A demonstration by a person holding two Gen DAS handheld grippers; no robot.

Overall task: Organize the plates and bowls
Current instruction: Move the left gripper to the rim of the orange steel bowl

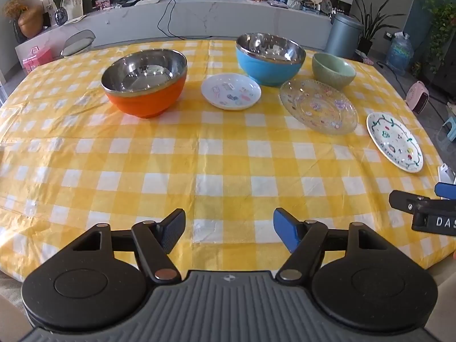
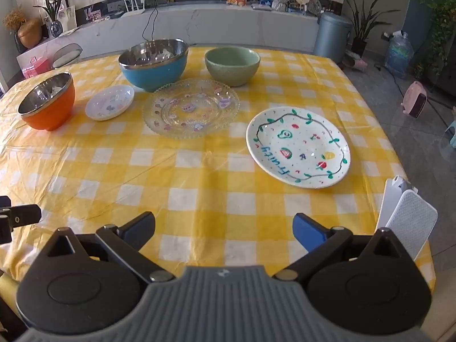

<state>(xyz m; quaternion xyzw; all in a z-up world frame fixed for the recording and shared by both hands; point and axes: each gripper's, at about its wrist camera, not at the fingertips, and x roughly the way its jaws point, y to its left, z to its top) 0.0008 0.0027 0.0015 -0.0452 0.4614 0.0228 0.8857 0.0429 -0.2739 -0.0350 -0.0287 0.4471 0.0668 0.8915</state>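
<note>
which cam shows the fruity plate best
The right wrist view. There the white fruit-painted plate lies near the middle, whole, its lettering and vine border readable. In the left wrist view the same plate sits far to the right, squeezed by the fisheye, and the writing cannot be read.

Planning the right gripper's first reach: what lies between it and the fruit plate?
Nothing: in the right wrist view only bare checked tablecloth lies between the open right gripper and the fruit plate.
</note>
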